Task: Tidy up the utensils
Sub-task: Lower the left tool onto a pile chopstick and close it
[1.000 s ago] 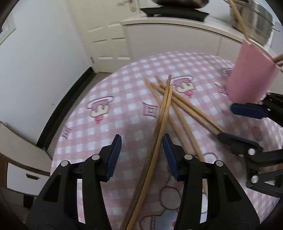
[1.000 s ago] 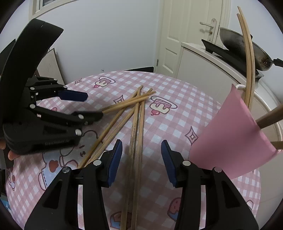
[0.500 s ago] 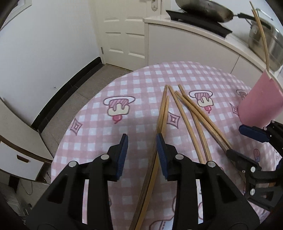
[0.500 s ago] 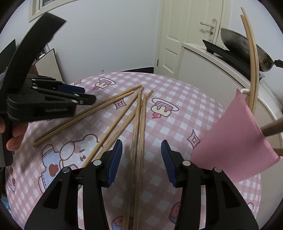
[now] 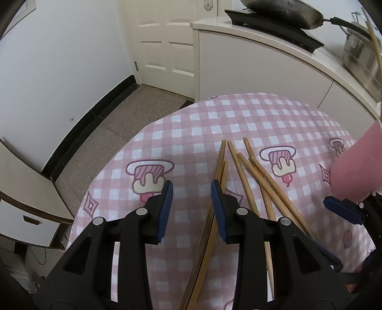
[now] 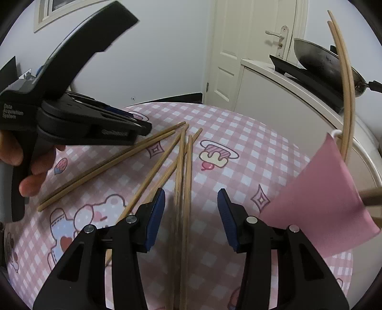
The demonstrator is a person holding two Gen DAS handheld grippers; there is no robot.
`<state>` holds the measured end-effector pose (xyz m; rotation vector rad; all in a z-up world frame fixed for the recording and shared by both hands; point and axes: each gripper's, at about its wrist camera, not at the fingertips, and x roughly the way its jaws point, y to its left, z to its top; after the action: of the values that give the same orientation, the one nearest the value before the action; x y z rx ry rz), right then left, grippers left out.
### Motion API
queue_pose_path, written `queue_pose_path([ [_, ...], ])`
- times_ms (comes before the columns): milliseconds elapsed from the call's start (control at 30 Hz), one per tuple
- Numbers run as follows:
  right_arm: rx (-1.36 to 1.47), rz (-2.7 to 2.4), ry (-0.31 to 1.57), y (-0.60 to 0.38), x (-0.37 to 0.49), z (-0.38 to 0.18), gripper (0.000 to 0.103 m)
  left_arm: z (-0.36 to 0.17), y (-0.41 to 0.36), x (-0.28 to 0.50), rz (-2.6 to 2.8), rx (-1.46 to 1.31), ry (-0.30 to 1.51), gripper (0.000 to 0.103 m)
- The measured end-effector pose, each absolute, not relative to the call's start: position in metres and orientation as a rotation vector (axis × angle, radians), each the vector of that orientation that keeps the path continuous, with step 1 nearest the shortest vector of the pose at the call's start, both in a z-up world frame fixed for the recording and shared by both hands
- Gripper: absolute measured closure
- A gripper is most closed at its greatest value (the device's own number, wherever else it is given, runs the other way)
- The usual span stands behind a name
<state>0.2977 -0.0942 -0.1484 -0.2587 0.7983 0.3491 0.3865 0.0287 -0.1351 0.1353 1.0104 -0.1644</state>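
Note:
Several wooden chopsticks (image 5: 241, 176) lie fanned on the pink checked tablecloth (image 5: 191, 133); they also show in the right wrist view (image 6: 181, 167). A pink holder (image 6: 320, 198) at the right holds chopsticks (image 6: 346, 83); its side shows in the left wrist view (image 5: 353, 171). My left gripper (image 5: 191, 209) is open and empty, raised above the table, with one pair of chopsticks under its right finger. My right gripper (image 6: 191, 214) is open above two parallel chopsticks. The left gripper's body (image 6: 71, 114) hangs at the left of the right wrist view.
A white counter (image 5: 262, 59) with a wok (image 5: 281, 12) on a black hob and a steel pot (image 5: 358, 54) stands behind the table. A white door (image 5: 167, 35) and grey floor (image 5: 124, 124) lie beyond the table's far edge. A white drawer unit (image 5: 26, 214) is at left.
My left gripper has lifted and drawn back from the chopsticks, its jaws narrower than before. One pair now lies apart at the left. My right gripper has stayed put.

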Motion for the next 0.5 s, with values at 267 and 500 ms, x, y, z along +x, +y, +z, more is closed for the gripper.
queue_pose_path([
  [267,-0.25,0.362,0.804,-0.0955,0.3029,-0.1493,0.06,-0.1367,0.0333,0.3934,-0.162,0.133,1.021,0.069],
  [500,-0.244,0.373,0.803,-0.094,0.3042,-0.1492,0.06,-0.1455,0.0314,0.395,-0.16,0.186,1.041,0.07],
])
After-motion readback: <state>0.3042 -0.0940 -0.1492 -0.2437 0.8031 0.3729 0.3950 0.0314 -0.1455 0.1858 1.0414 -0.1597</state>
